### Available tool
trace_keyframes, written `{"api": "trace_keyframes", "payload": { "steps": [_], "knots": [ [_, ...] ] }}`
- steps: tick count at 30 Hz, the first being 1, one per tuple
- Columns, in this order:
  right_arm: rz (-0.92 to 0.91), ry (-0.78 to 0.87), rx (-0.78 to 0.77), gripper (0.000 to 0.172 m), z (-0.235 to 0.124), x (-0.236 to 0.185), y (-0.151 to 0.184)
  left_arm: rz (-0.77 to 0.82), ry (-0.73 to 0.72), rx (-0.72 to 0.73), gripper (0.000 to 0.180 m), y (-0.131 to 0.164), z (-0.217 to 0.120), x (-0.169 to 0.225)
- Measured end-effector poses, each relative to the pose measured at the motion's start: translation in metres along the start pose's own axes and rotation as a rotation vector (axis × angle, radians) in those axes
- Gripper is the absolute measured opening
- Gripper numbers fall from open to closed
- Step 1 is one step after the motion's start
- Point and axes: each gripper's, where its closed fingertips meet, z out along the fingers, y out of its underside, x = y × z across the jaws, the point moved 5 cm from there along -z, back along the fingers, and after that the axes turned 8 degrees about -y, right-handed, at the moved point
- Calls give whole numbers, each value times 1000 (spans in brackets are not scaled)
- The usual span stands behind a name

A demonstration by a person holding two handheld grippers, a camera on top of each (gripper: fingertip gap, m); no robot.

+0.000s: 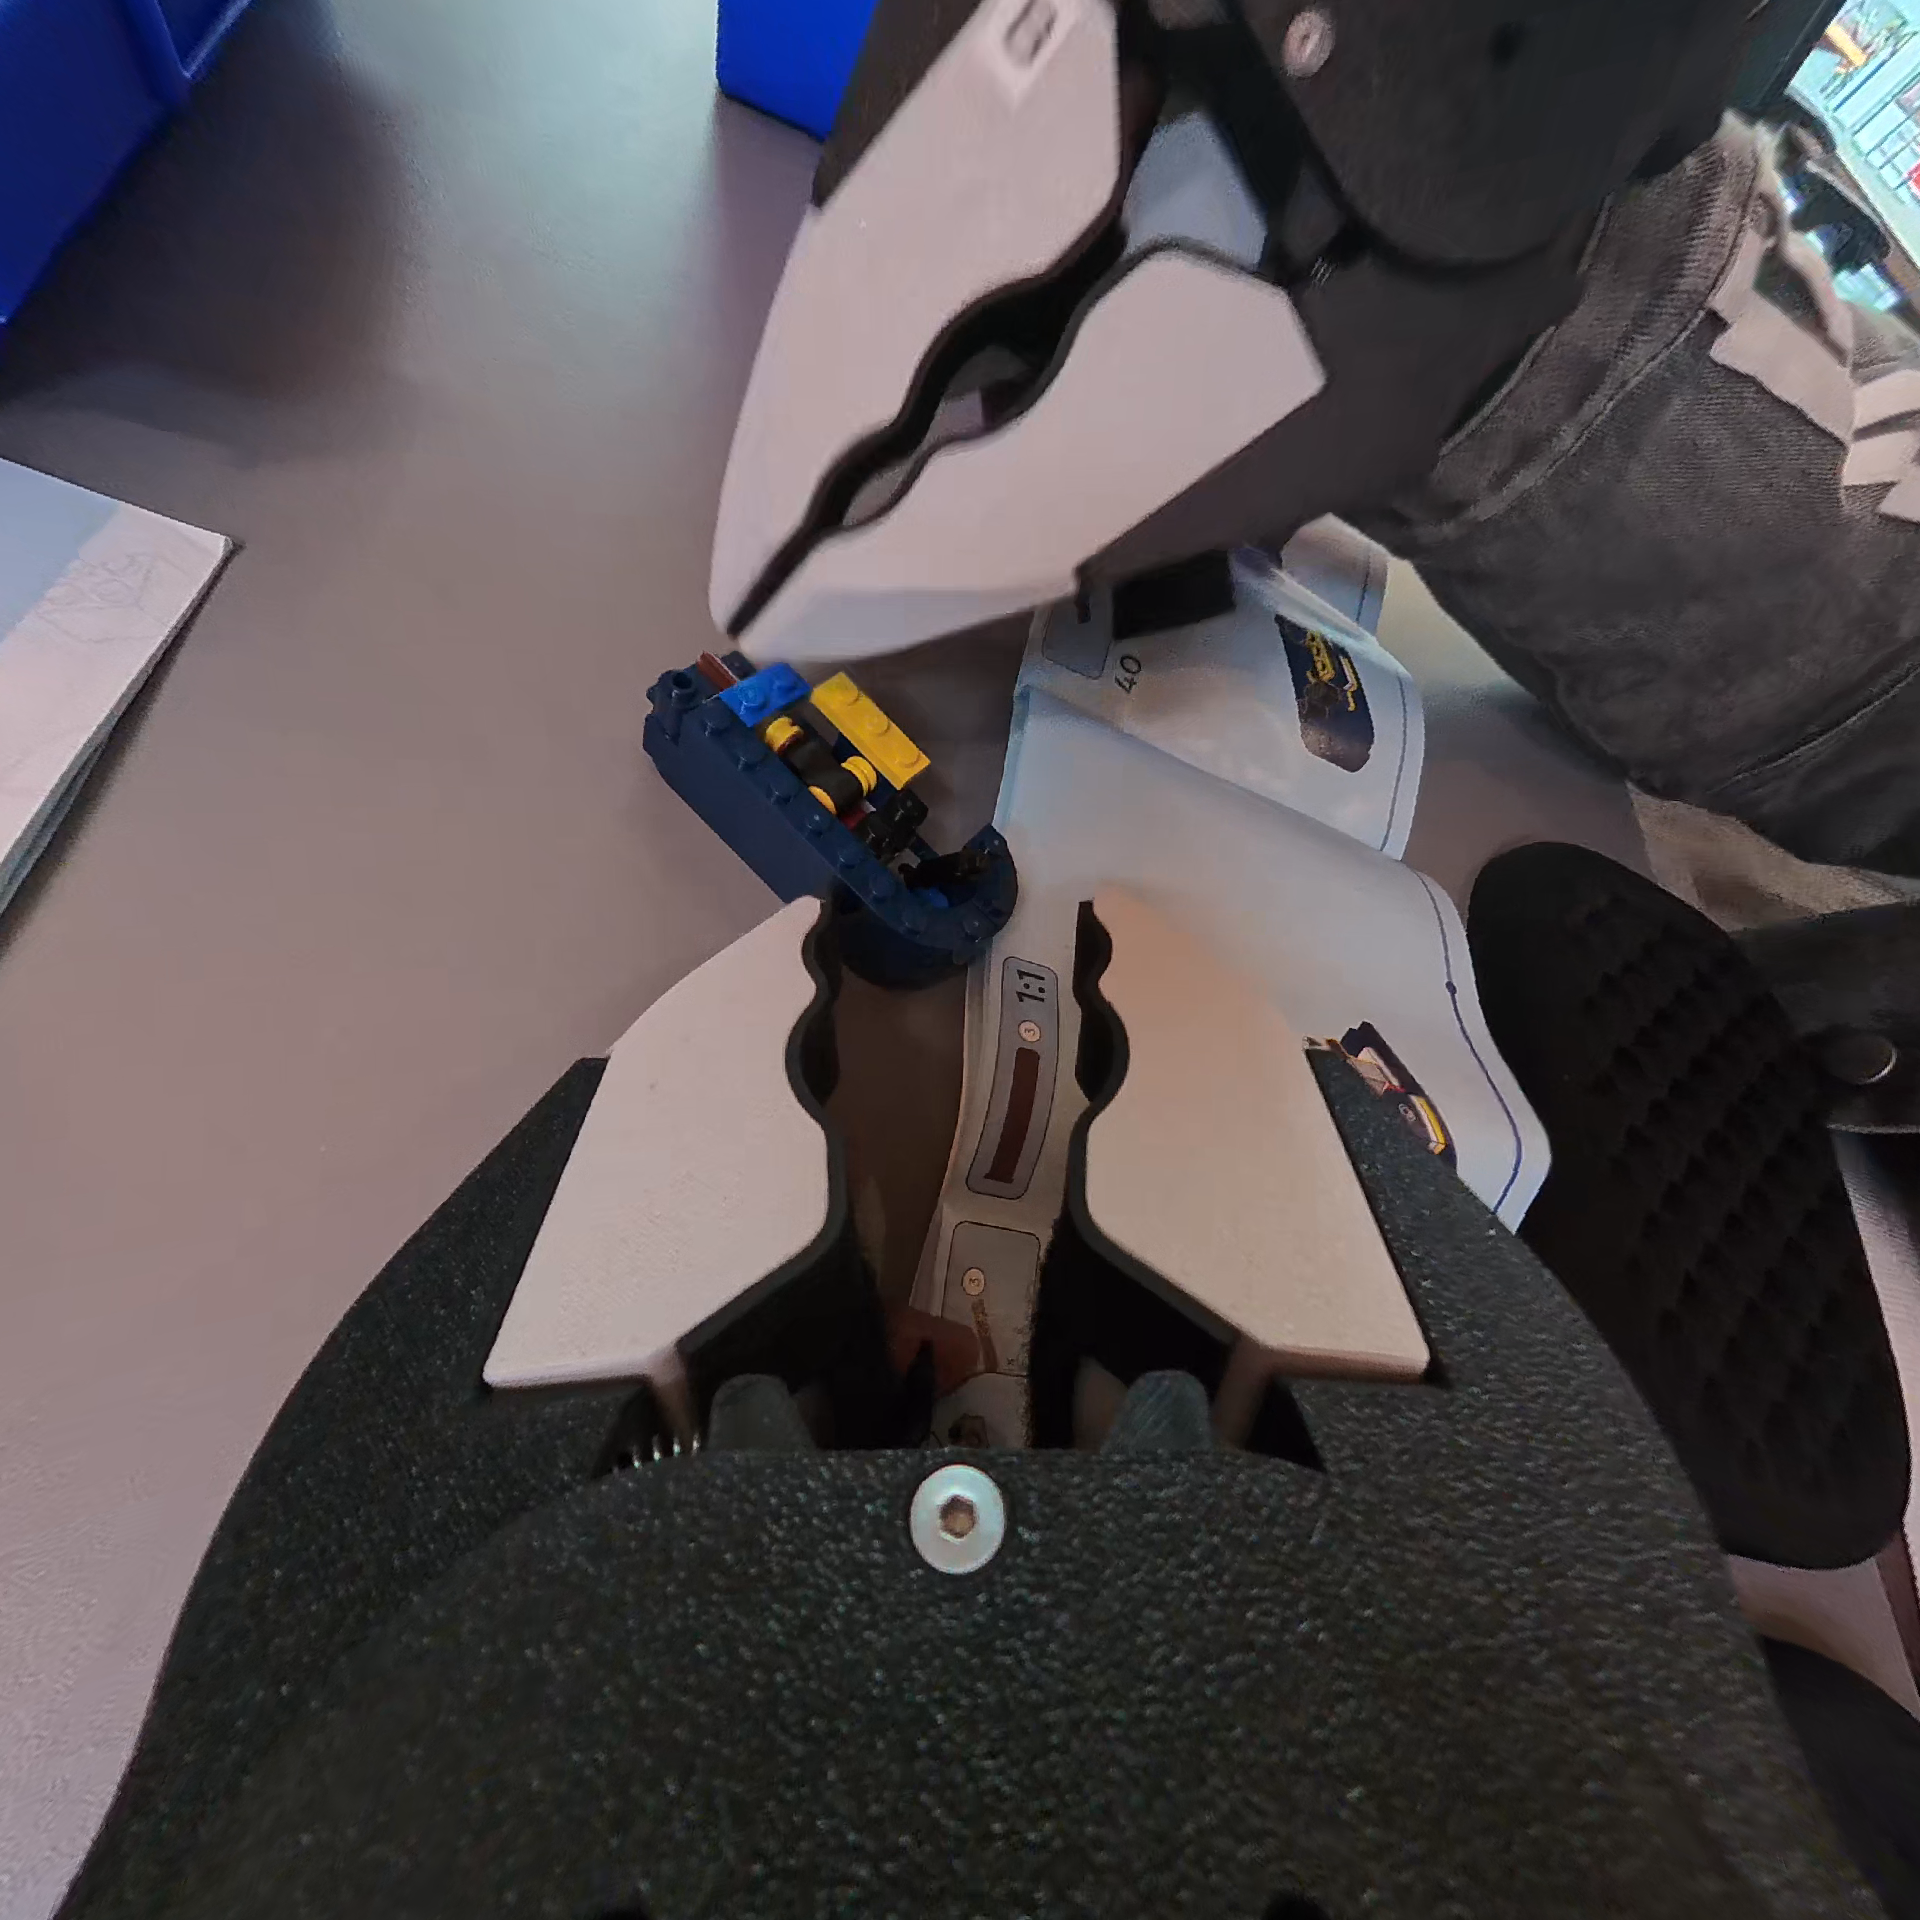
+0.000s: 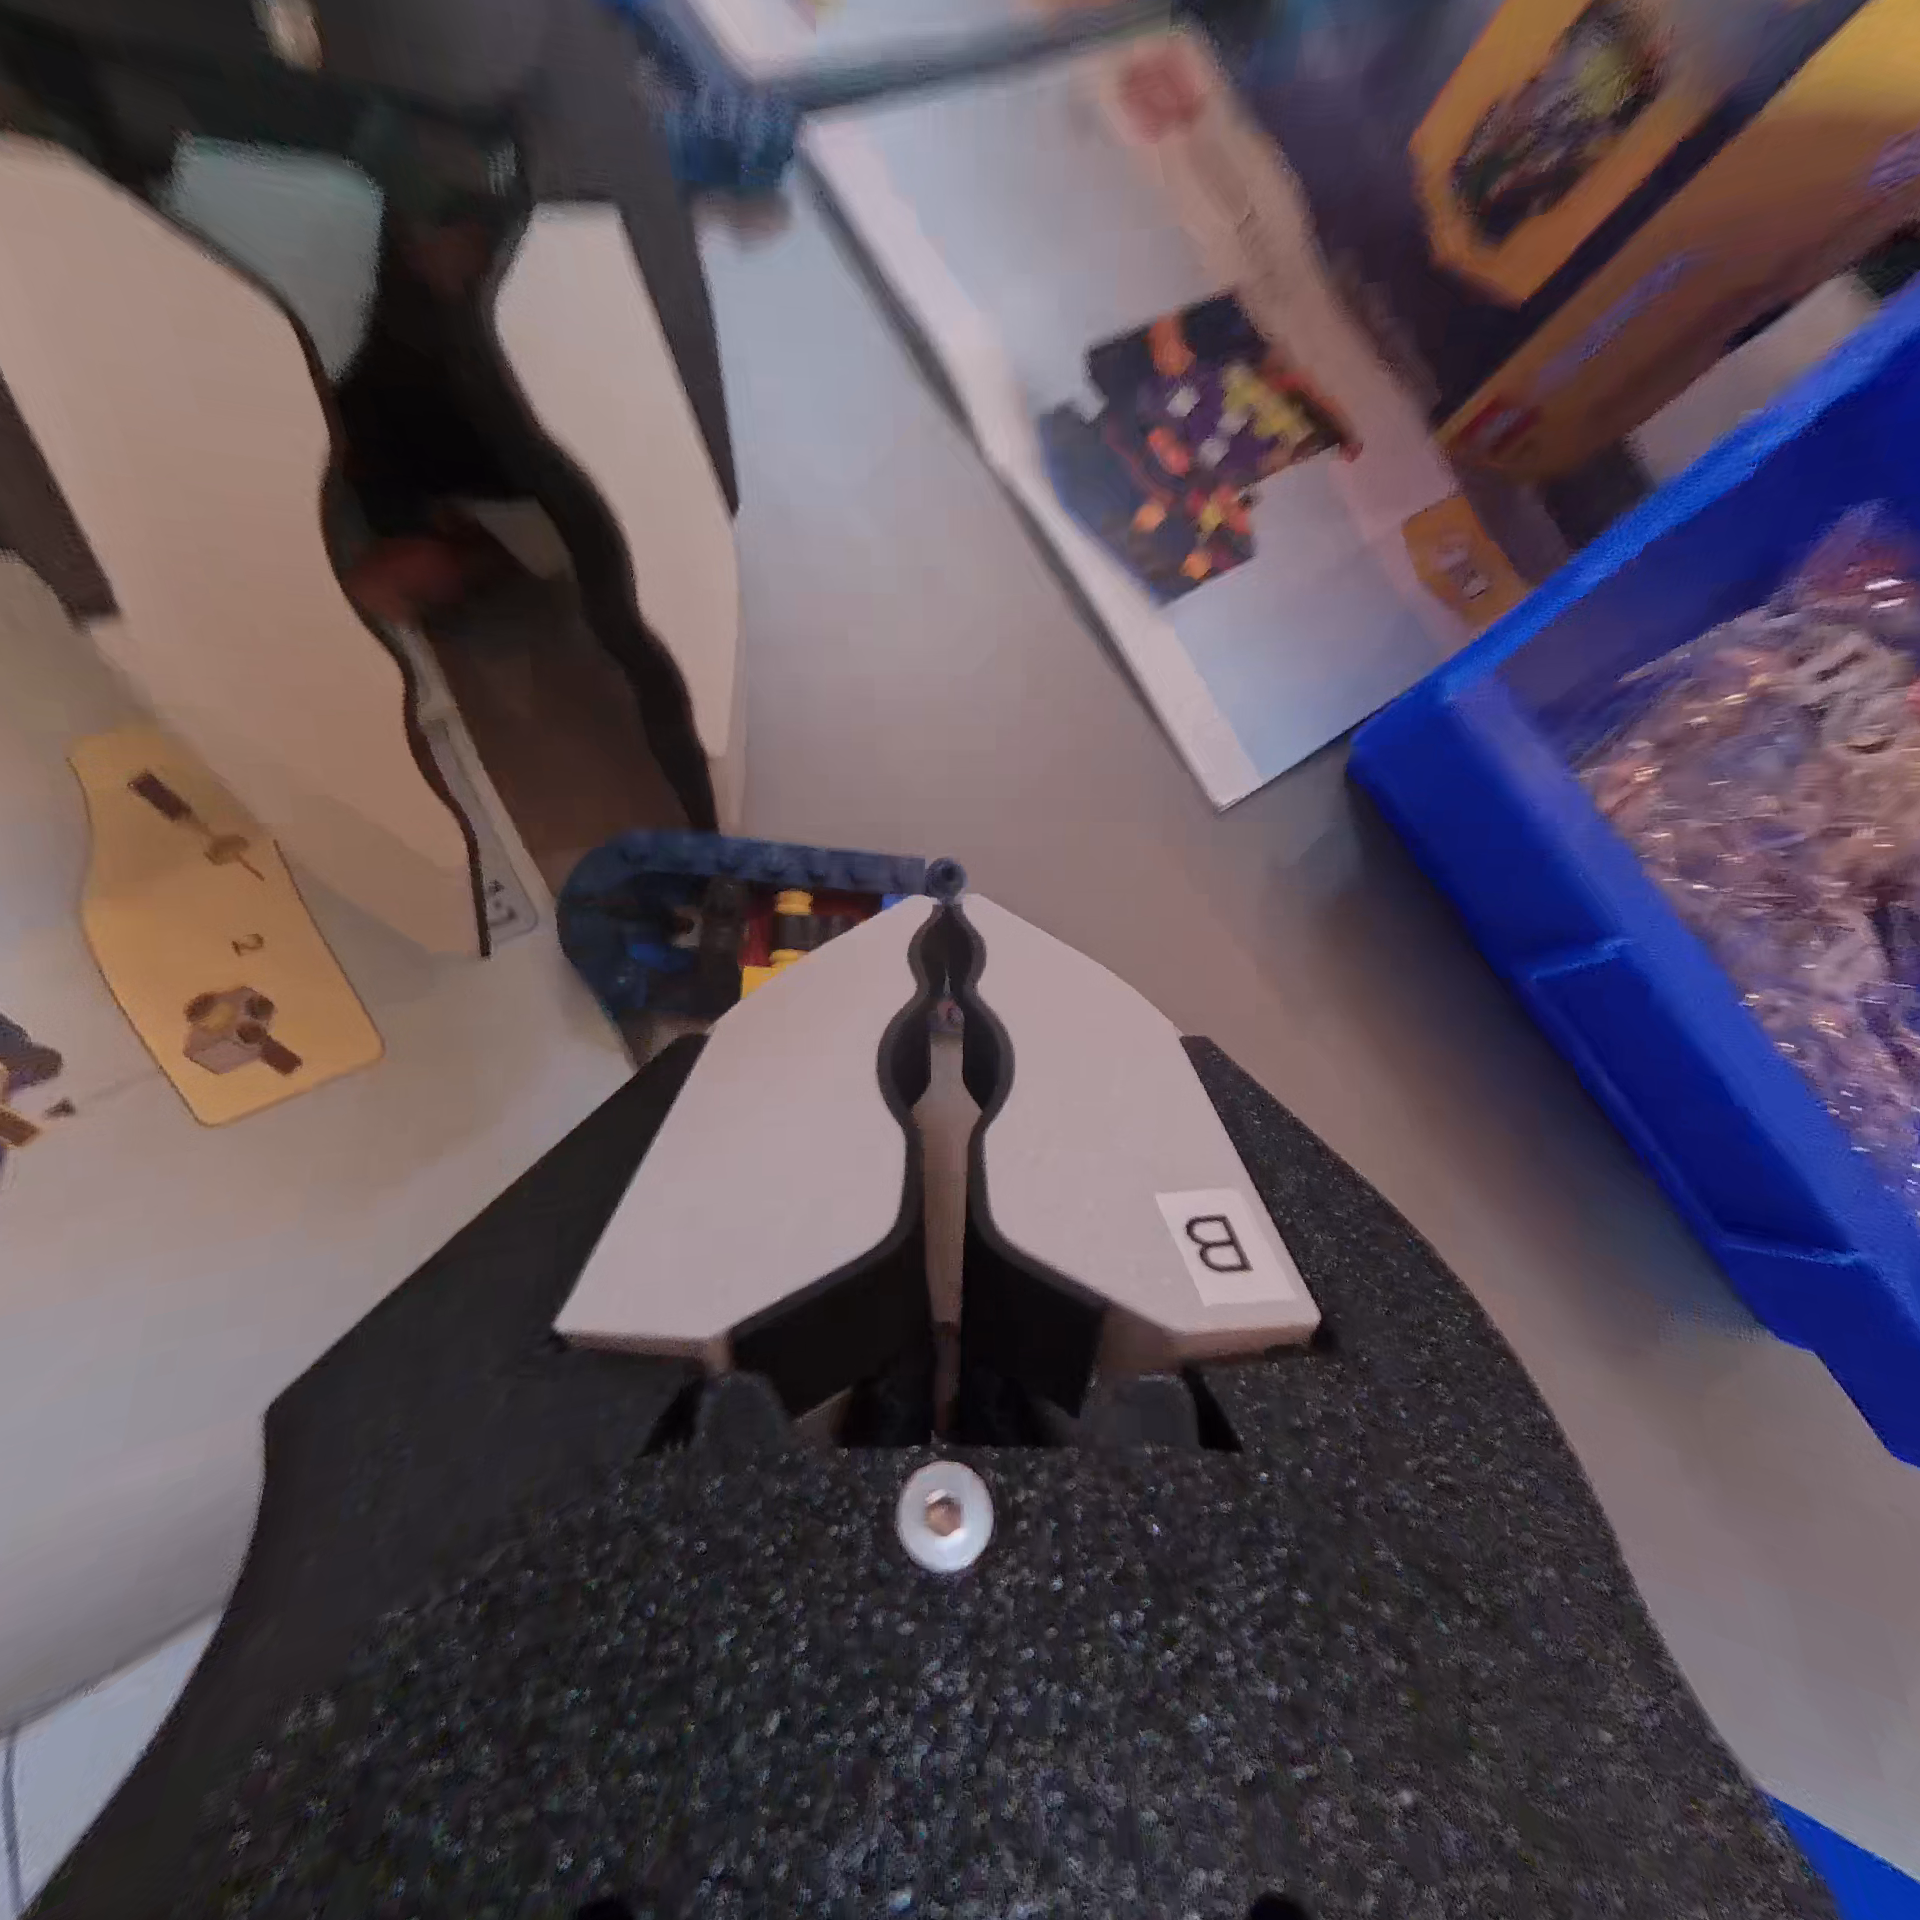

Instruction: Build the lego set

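Two hand-held grippers are seen at a dark blue brick model on a grey table.

The left gripper [image 1: 951, 914], low in the frame's centre, is spread wide, its left fingertip [image 1: 800, 925] set against the model's curved end, nothing being pinched. The right gripper [image 2: 943, 906] is pressed together at the model's far end. The brick model [image 1: 800, 790], at mid-frame, is shown as a long dark blue hull with a rounded end, carrying blue and yellow plates and small black-and-yellow parts. An open instruction booklet [image 1: 1226, 790] lies just right of it; a blue bin [image 2: 1621, 935] is seen at right.
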Motion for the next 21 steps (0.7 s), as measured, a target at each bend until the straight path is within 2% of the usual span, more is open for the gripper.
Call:
{"api": "trace_keyframes", "payload": {
  "steps": [3,7,14,21],
  "knots": [
    [37,-78,177,0,-15,-10,-8,5,-1,-6,44,1,0,0],
    [62,-124,129,0,-11,-23,12,-18,18,-10,44,1,0,-1],
    [114,-151,206,0,-5,-21,18,-12,15,-18,44,2,1,0],
    [166,-155,190,0,-5,-21,18,-17,19,-21,44,2,2,-1]
  ]
}}
